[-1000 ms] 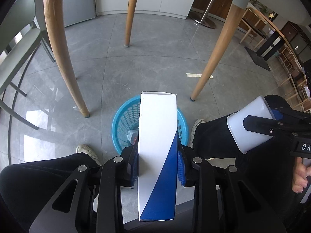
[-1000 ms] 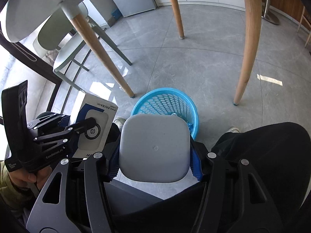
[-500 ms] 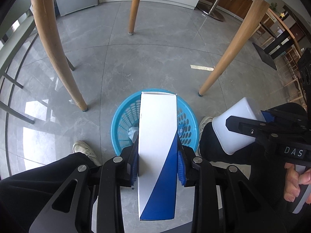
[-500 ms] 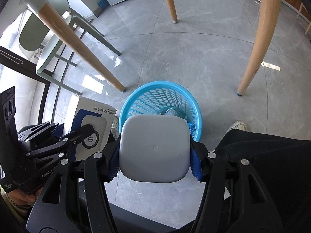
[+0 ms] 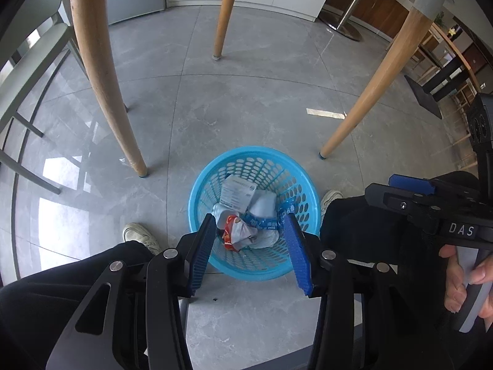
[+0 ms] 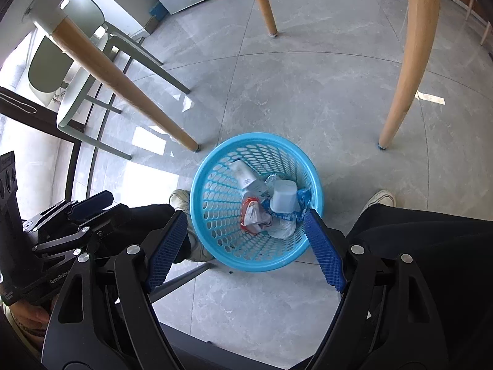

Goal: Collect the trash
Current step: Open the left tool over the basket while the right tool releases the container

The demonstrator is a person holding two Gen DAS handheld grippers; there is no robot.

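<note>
A blue plastic basket (image 5: 286,182) (image 6: 215,206) stands on the grey floor right below both grippers. In it lie a white printed box (image 5: 238,192) (image 6: 245,174), a white tub (image 6: 283,199) (image 5: 262,205), a red-and-white wrapper (image 5: 235,234) (image 6: 252,214) and blue foil. My left gripper (image 5: 249,220) hangs over the basket's near rim, its jaws opening and nothing between them. My right gripper (image 6: 246,215) hangs over the same rim, its jaws also opening wide and holding nothing. Each gripper shows at the edge of the other's view.
Wooden table legs (image 5: 101,71) (image 5: 369,98) (image 6: 403,71) stand around the basket. A pale green chair (image 6: 80,98) is at the left. The person's black trouser legs (image 5: 61,280) (image 6: 431,246) and white shoes (image 5: 138,236) (image 6: 380,199) flank the basket.
The left gripper has let go of the white-and-blue box and the right has let go of the white tub. Both things now lie in the basket, and both pairs of jaws stand apart.
</note>
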